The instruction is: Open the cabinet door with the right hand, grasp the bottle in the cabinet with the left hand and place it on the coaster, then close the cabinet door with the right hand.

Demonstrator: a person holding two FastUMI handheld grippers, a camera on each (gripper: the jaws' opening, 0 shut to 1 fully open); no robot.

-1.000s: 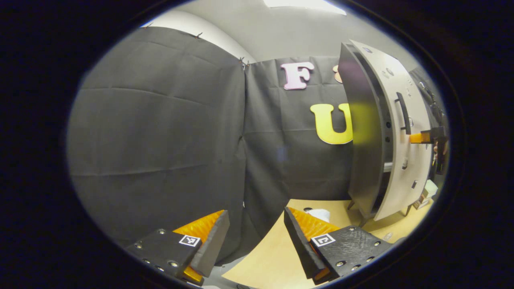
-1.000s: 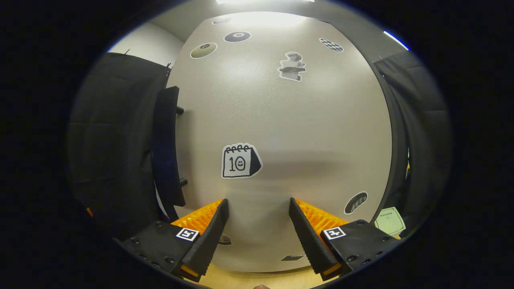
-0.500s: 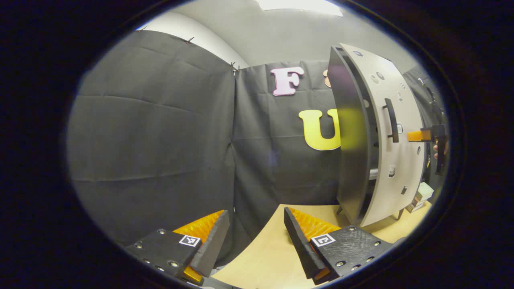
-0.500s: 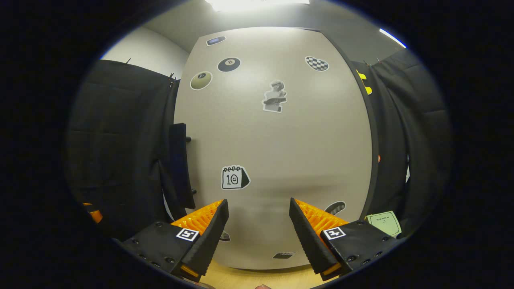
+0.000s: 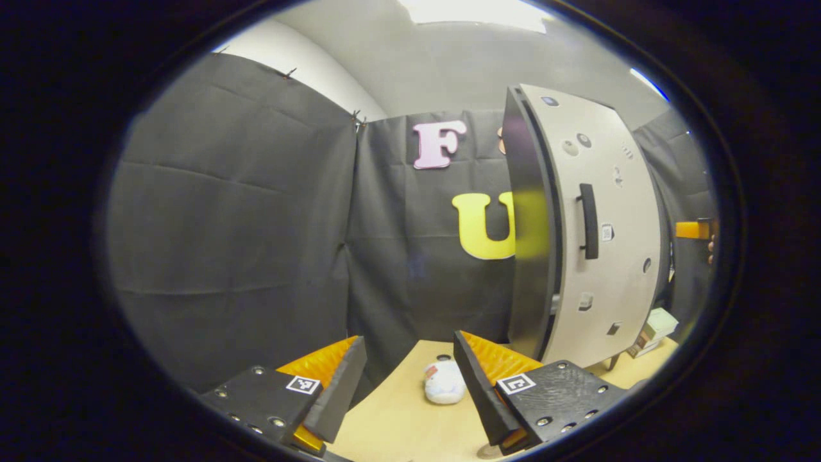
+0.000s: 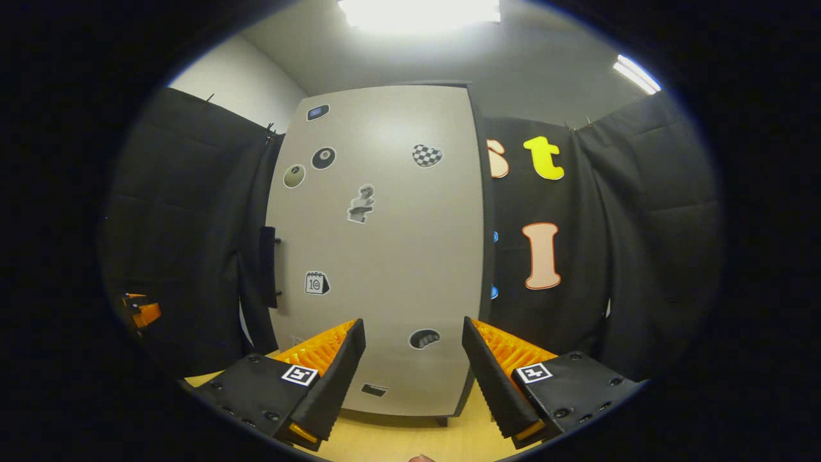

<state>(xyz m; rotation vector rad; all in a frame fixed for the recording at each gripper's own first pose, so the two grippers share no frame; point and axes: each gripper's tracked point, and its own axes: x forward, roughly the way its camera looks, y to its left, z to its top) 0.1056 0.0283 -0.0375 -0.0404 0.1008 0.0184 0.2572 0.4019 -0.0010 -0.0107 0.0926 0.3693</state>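
Both jaws gape empty: left gripper (image 5: 410, 378) over the table (image 5: 397, 427), right gripper (image 6: 414, 369) facing the cabinet door (image 6: 385, 256), seemingly shut; bottle (image 5: 444, 385) at five o'clock

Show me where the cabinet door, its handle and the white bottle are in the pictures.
cabinet door (image 6: 385, 256): right gripper view, on the bare middle of its front face.
door handle (image 5: 588, 220): left gripper view, on the middle of the dark bar.
white bottle (image 5: 444, 382): left gripper view, on its body, low on the table.
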